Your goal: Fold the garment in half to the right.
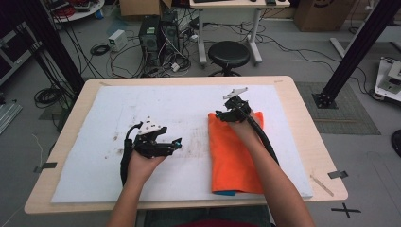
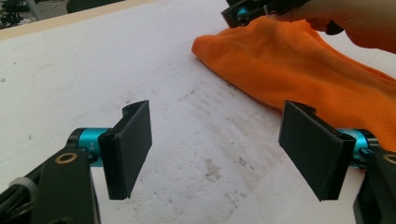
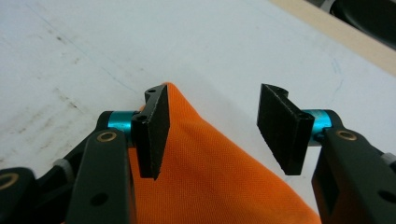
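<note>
Right gripper (image 3: 212,135) spread wide, orange cloth (image 3: 219,186) lay between and under its jaws at the far corner, left gripper (image 2: 217,149) spread open over white mat (image 2: 93,79), cloth just beyond it

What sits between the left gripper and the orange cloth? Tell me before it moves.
Nothing visible. The left gripper, jaws open, faces the orange cloth across bare, stained white mat. The right gripper is at the cloth's far corner, off that path.

Soft matt orange cloth (image 1: 233,151) on a scuffed white foam sheet (image 1: 94,156) over a pale wood table (image 1: 307,137).
</note>
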A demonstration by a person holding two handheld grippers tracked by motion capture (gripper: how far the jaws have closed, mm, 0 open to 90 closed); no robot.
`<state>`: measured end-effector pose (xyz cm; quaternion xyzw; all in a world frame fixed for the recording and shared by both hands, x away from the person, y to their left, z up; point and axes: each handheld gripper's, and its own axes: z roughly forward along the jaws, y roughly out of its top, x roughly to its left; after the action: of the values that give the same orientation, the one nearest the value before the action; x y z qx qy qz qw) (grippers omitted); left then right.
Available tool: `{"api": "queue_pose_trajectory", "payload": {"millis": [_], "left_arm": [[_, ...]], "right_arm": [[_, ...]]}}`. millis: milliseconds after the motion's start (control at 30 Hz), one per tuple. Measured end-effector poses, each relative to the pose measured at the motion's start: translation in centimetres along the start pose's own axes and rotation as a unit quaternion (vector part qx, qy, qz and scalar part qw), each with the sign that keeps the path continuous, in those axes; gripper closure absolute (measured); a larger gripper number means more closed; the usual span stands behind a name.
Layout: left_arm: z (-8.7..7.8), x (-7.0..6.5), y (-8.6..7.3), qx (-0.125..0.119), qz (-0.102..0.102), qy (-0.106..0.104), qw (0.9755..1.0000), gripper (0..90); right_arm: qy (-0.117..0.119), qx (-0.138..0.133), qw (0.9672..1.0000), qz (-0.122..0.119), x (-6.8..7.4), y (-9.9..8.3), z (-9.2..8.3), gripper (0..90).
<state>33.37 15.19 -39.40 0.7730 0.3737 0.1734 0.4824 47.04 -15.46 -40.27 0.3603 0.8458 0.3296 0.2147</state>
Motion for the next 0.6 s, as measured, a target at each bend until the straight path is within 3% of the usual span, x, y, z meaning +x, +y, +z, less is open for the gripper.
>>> {"api": "queue_pose_trajectory", "payload": {"millis": [200,300,433,600], "left_arm": [[-0.1,0.2,0.0,-0.003,-0.002,0.001,1.0000,25.8],[-0.2,0.4,-0.1,-0.002,-0.004,0.002,1.0000,25.8],[-0.2,0.5,-0.1,-0.003,-0.006,0.003,1.0000,25.8],[-0.4,0.6,-0.1,-0.006,-0.005,0.006,1.0000,25.8]], "right_arm": [[-0.004,0.035,0.9993,-0.013,1.4,-0.5,2.7,46.3],[-0.004,0.038,0.9991,-0.016,2.1,-0.7,3.5,47.0],[-0.004,0.033,0.9993,-0.015,1.8,-0.5,3.0,45.8],[0.000,0.007,1.0000,0.004,0.4,-0.3,0.5,42.5]]}}
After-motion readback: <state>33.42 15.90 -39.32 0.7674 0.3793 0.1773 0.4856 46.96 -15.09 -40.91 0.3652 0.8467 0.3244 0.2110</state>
